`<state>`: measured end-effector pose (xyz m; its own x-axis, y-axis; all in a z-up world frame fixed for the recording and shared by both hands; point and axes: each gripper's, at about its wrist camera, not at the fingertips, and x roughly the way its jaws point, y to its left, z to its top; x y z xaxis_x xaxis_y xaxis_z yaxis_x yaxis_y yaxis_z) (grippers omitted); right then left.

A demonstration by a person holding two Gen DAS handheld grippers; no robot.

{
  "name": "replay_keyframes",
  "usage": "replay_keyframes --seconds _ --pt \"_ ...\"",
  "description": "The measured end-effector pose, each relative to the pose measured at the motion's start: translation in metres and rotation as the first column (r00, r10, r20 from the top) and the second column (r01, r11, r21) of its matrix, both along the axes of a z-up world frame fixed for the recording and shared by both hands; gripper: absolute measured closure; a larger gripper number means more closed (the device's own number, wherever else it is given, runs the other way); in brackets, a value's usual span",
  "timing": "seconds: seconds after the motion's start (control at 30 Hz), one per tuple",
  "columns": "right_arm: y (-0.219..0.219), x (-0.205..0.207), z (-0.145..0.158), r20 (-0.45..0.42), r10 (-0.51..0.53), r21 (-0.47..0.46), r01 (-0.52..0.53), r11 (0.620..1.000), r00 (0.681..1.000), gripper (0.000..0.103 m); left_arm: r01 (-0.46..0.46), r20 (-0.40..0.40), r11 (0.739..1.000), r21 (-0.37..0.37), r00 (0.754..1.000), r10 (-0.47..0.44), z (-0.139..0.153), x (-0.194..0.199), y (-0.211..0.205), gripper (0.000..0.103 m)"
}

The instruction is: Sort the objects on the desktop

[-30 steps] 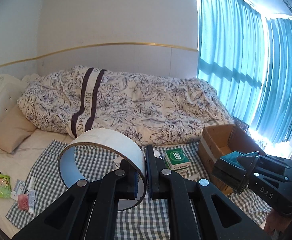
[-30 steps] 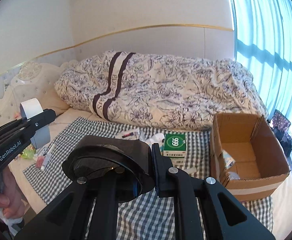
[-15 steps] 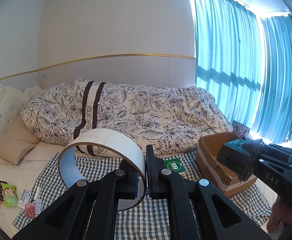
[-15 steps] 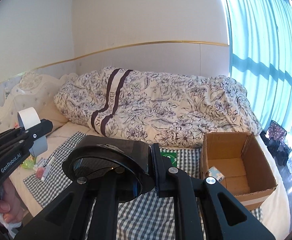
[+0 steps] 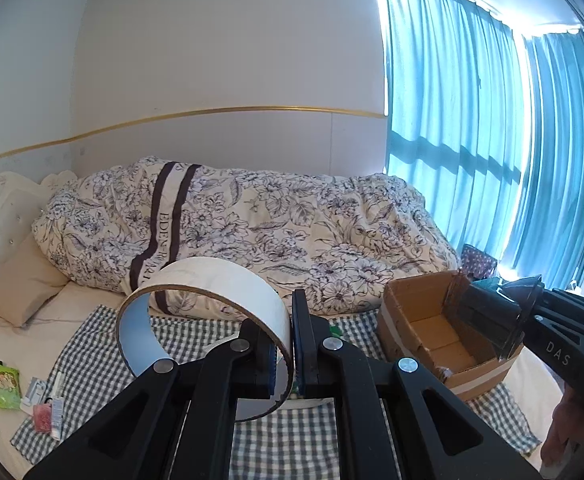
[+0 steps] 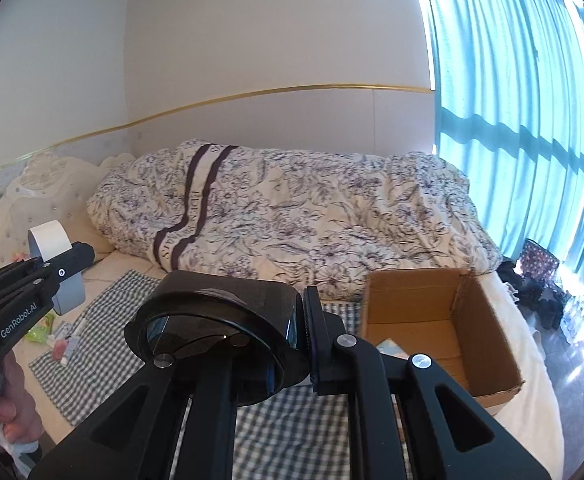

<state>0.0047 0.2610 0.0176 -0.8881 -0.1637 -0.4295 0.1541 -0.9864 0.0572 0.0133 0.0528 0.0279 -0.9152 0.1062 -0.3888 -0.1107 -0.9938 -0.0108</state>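
The cardboard box sits at lower right, nearest the right gripper pinching a dark lid; the left gripper pinches a tape roll.

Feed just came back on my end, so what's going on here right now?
A person is sorting items off a bed with two handheld grippers. The left gripper is clamped on the wall of a white tape roll, held up above the checkered cloth. The right gripper is shut on a dark, see-through container, held near the open cardboard box. Small packets lie at the cloth's left edge.
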Motion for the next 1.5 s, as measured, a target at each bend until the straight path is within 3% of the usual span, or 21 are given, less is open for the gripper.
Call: replay_keyframes --seconds 0.3,0.87,1.17,1.5 --pt "0.036 -0.007 0.0 -0.001 -0.045 0.074 0.045 0.996 0.999 0.092 0.058 0.0 0.998 0.024 0.998 -0.058 -0.001 -0.014 0.04 0.096" --pt "0.123 -0.026 -0.017 0.036 -0.177 0.075 0.174 0.982 0.983 0.092 0.155 0.039 0.988 0.004 0.987 -0.155 -0.02 -0.056 0.12 0.096" --pt "0.158 -0.036 -0.03 0.062 -0.233 0.086 0.228 0.97 0.97 0.092 0.227 0.076 0.974 -0.001 0.971 -0.226 -0.036 -0.075 0.161 0.096" --pt "0.186 -0.055 -0.045 0.105 -0.292 0.095 0.283 0.955 0.951 0.092 0.324 0.146 0.946 0.0 0.936 -0.321 -0.063 -0.1 0.206 0.096"
